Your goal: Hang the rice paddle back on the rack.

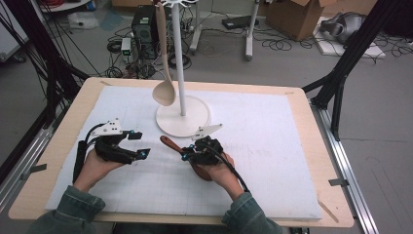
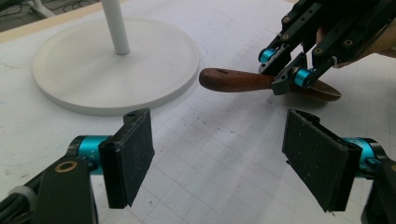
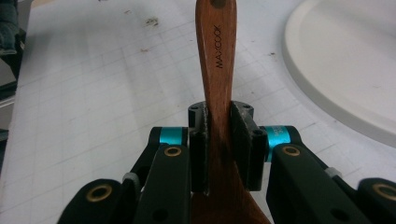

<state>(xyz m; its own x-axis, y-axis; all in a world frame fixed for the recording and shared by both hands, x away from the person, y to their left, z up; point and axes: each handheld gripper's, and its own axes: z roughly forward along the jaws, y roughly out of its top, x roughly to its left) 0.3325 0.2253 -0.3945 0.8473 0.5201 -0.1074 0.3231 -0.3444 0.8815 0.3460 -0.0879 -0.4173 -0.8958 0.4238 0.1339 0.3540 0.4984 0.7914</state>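
While the right gripper pinches the dark wooden spoon by its handle, both pads pressed against the wood, the spoon lies low over the white mat near the middle of the desk, just in front of the white stand's round base. Beside it, toward the desk's left edge, the left gripper has its jaws spread with nothing between them. A pale ladle hangs from the stand.
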